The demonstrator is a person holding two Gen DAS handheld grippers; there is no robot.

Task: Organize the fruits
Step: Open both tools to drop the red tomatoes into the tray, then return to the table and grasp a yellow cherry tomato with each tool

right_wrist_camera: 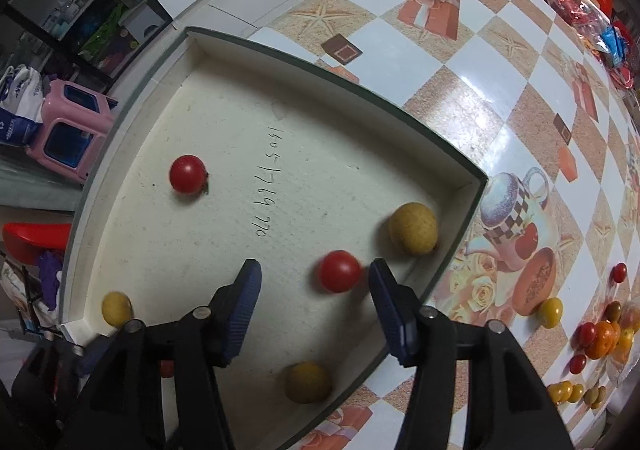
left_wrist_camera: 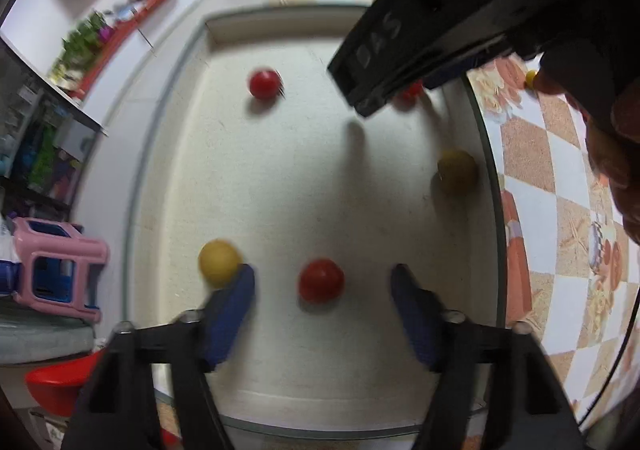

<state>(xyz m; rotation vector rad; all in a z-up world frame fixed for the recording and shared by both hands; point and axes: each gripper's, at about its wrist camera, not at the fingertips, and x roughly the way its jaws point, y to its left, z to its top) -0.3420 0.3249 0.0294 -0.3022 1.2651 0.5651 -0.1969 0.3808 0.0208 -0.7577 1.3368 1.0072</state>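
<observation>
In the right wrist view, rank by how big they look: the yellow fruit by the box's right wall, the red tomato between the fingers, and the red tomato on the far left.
1. Yellow fruit
2. Near tomato
3. Far tomato, perhaps only because it lies farther away.

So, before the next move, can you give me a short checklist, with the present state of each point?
1. Left gripper open, nothing pressed: ok.
2. Right gripper open: ok.
3. Red tomato free of the right pads: cannot tell, it sits close beside one.
4. Fruits inside the tray, none on its rim: ok.
5. More fruits wait on the tablecloth: ok.
6. Colours sorted apart in the tray: not ok, red and yellow lie mixed.
</observation>
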